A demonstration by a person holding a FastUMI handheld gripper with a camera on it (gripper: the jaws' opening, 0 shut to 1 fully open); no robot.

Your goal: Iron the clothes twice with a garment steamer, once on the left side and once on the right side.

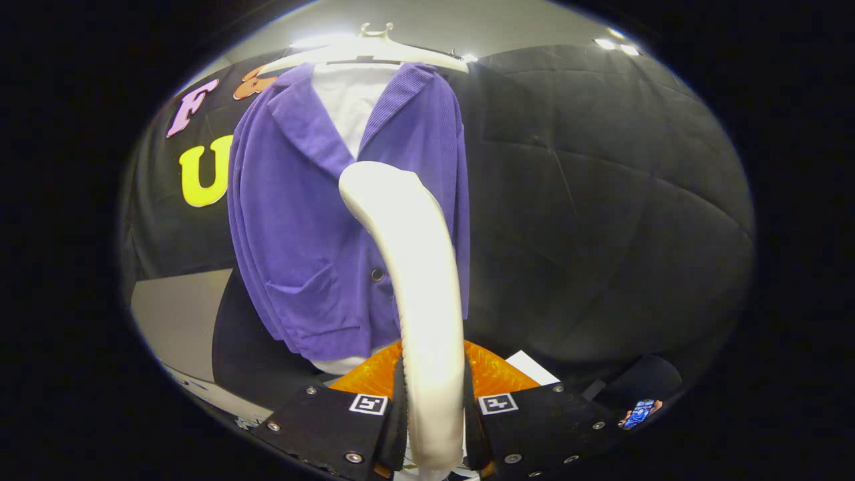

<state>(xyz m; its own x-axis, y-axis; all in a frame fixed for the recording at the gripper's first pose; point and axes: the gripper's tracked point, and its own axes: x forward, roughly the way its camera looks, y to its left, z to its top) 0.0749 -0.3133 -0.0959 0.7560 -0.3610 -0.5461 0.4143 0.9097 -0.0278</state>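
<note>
Black quilted cloth (601, 200) walls the booth beyond the fingers, with a pale ceiling above it and a grey panel (177, 321) low on the left. Ahead of the gripper hangs a purple ribbed-knit cardigan (300, 234) with a lapel collar, a patch pocket and one dark button, worn over a white undershirt (351, 100) on a white plastic hanger (374, 43); its right edge is covered by the steamer. No brand or readable label shows on either garment.

Rising from between the fingers is a glossy white curved garment steamer (417, 267), its long axis running upward and away from the gripper, bending leftward so that its rounded head points at the cardigan's front, near the bottom of the collar opening. The nozzle face is turned away and cannot be seen.

An orange translucent object (494, 371) sits just beyond the fingers, mostly hidden.

The gripper (434, 427) is nearly closed, both fingers pressing the steamer's handle from either side.
</note>
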